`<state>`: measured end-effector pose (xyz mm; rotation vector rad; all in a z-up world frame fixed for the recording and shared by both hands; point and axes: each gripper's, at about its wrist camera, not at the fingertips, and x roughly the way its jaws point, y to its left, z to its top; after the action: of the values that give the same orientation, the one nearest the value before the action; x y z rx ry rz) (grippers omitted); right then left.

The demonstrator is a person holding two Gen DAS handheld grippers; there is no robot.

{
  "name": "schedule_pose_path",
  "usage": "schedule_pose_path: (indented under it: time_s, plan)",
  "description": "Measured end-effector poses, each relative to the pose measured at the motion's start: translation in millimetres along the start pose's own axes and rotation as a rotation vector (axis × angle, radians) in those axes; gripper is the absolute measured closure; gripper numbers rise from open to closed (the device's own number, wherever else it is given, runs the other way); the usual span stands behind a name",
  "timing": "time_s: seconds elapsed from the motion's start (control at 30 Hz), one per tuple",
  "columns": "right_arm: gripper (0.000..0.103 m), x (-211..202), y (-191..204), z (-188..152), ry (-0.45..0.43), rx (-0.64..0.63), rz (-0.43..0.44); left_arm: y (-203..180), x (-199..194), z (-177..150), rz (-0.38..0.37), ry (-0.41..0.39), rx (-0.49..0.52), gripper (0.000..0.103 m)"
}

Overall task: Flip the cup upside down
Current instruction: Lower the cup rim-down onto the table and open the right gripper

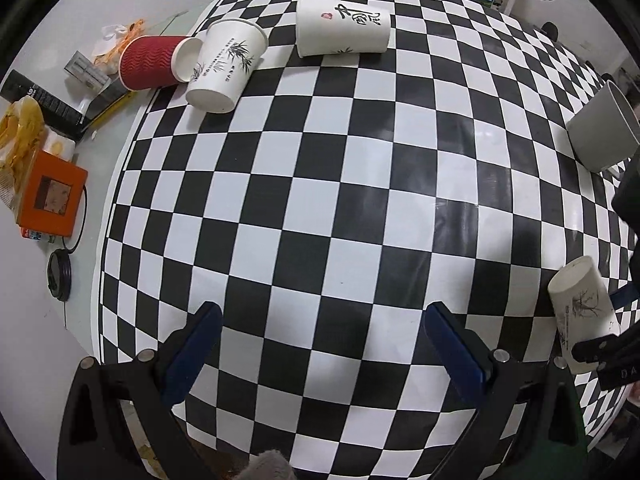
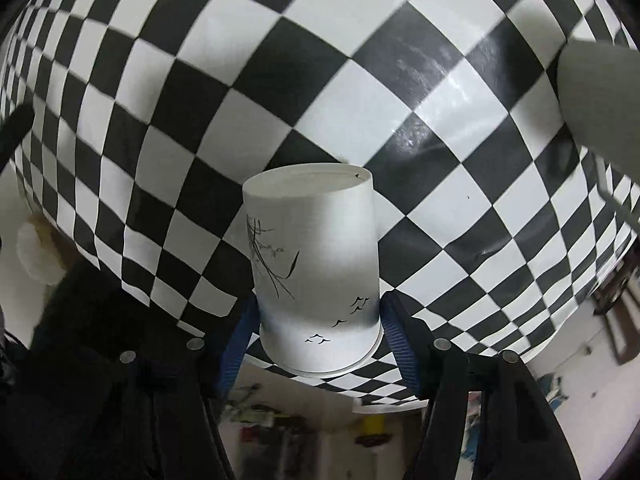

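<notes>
Only the right wrist view showed the right tool [image 2: 318,320] clamped on the paper cup [image 2: 314,264], base pointing away. The left tool [image 1: 320,344] stood open over the checkered tabletop [image 1: 340,200].

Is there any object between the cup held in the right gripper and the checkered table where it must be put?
Nothing visible. The white cup sits between the right gripper's jaws; the checkered table ahead looks bare. The grey cup stands off to one side.

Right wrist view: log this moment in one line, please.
right gripper shut on paper cup | cup tipped | left gripper open, empty | checkered table
</notes>
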<state>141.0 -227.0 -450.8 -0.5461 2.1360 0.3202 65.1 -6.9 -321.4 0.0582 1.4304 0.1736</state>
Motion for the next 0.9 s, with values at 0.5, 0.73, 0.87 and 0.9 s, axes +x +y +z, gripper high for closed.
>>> schedule_pose_path:
  time_s: [0.5,0.73,0.87,0.9]
  plan:
    - [0.041,-19.7,3.3,11.7,-0.145,0.084,0.070,2.1,17.7,-0.2,-0.028,0.047,-0.017,0.000]
    - [0.041,-69.1,-8.4,-7.1,-0.506,0.272,0.197,20.9,19.1,11.2,-0.058,0.039,-0.088,0.000]
    - [0.042,-88.8,-7.1,-11.9,-0.772,0.375,0.201,24.2,22.0,20.7,-0.059,0.036,-0.099,0.000]
    - [0.042,-90.9,-4.5,-13.2,-0.845,0.399,0.191,24.1,22.4,22.3,-0.055,0.034,-0.097,0.000]
